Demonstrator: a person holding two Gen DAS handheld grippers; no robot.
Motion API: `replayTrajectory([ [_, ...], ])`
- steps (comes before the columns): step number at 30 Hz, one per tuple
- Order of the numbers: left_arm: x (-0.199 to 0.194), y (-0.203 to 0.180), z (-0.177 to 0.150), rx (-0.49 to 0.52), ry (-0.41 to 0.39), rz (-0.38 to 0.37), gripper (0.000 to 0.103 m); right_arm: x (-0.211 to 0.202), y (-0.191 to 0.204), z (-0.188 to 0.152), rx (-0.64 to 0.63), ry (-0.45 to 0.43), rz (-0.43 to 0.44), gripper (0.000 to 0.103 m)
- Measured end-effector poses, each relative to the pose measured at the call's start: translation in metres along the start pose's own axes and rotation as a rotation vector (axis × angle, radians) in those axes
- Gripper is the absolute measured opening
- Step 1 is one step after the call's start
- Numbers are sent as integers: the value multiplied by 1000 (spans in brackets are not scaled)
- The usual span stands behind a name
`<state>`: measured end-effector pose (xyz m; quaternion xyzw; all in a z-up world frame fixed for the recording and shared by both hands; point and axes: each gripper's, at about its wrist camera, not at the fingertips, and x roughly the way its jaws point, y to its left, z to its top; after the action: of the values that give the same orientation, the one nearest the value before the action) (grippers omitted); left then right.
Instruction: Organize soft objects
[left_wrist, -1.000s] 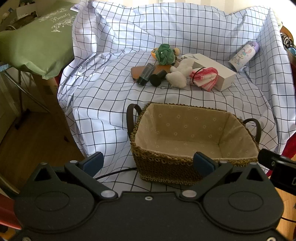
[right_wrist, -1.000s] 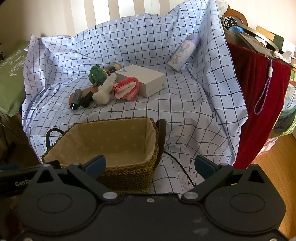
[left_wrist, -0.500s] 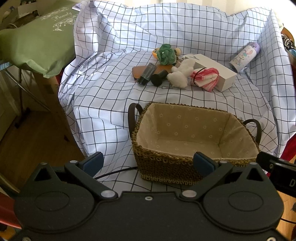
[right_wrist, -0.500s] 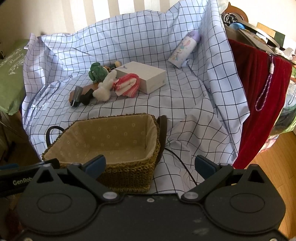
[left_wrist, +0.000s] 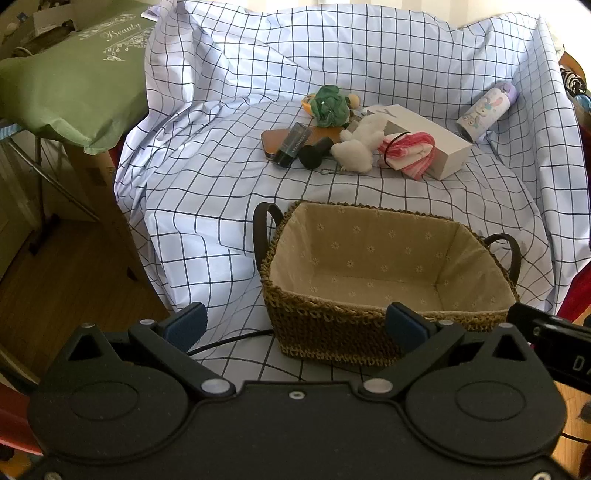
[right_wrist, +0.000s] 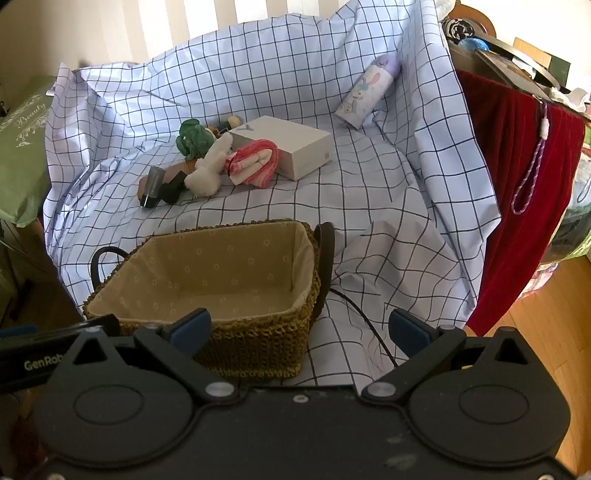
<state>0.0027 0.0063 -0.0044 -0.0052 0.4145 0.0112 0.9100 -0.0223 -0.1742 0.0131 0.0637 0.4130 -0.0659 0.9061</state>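
- Left wrist view: our left gripper (left_wrist: 294, 323) is spread wide, empty, near the woven basket (left_wrist: 325, 328).
- Right gripper (right_wrist: 300, 329) likewise splayed, nothing held.
- White plush toy (left_wrist: 357, 146) lies beyond the basket, touching the pink cloth (left_wrist: 410, 150).
- We judge both light and squashy; pinch the plush mid-body.

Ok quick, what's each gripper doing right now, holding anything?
Left gripper: open, holding nothing.
Right gripper: open, holding nothing.

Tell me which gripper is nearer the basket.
Left, narrowly. The left gripper hovers right at the basket front wall; the right gripper hangs off its right front corner. Both open, touching nothing.
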Motion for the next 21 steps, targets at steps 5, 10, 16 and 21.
replayTrajectory([
  [5,0,-1,-2,0,0,-1,100,1,0,0,0,1,-1,103],
  [10,1,-4,-4,1,3,-1,100,2,0,-1,2,4,-1,103],
  [16,1,-4,-5,1,4,-1,100,2,0,-2,2,4,-2,103],
  [21,1,-4,-5,1,3,-2,100,2,0,-2,2,3,-3,103],
])
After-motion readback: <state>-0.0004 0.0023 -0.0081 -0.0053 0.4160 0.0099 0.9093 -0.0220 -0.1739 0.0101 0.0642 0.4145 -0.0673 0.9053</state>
